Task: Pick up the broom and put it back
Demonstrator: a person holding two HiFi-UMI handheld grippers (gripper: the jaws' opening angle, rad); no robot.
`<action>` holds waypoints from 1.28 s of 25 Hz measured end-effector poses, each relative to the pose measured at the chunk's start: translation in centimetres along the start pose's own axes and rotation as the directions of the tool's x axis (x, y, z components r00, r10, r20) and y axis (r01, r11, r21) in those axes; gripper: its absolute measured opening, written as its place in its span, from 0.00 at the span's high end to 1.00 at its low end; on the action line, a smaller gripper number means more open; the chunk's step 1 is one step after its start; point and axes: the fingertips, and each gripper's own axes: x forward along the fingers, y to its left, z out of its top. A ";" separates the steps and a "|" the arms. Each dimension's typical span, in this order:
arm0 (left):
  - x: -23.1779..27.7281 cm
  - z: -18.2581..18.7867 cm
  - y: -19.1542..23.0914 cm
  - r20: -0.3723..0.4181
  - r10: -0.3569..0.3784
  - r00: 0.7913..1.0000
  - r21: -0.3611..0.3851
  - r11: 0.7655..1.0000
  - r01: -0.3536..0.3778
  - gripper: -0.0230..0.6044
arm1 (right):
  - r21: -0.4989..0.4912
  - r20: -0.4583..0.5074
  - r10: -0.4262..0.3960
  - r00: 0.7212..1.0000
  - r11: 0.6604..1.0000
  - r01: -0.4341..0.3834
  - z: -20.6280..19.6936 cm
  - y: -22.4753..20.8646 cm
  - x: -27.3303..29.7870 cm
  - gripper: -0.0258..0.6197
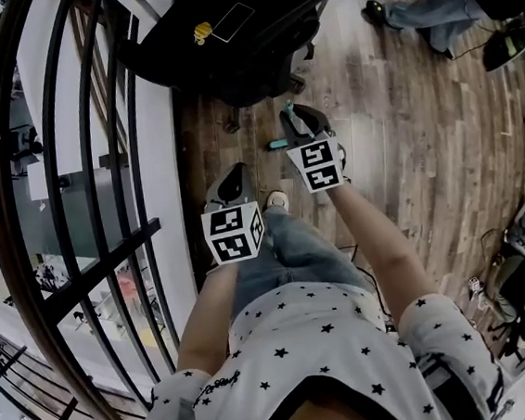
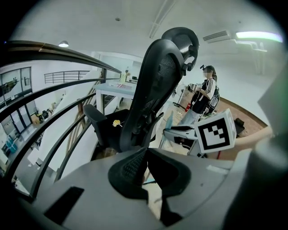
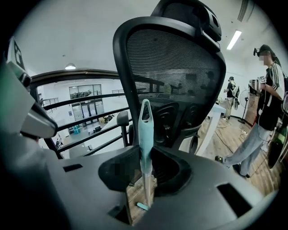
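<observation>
- Down on the wooden floor [image 1: 407, 161] in the head view, the right gripper [image 1: 295, 115] reaches ahead of the left gripper [image 1: 233, 178], toward the base of the office chair [image 1: 235, 39]. A teal bit of the broom [image 1: 279, 143] shows just beside the right gripper.
- From the left gripper view, its jaws meet at the tips with nothing between them, so it is idle.
- From the right gripper view, the jaws look closed narrowly on the broom's upright handle, whose lower end is near the floor.
- Pick-up seems done. Next comes carrying the broom to its place, which I cannot identify, keeping the handle clear of the chair and the railing [image 1: 82, 177].
</observation>
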 end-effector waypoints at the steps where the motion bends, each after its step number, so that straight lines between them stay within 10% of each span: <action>1: 0.0 -0.1 0.1 -0.002 0.002 1.000 -0.004 1.000 -0.002 0.95 | 0.000 0.001 -0.002 1.000 1.000 0.002 0.1 -0.1 0.4 0.84; 32: 2.5 0.2 1.4 -0.029 0.023 0.999 -0.014 1.000 -0.024 0.95 | -0.024 -0.053 -0.039 0.998 0.999 0.038 3.1 -4.8 13.2 0.83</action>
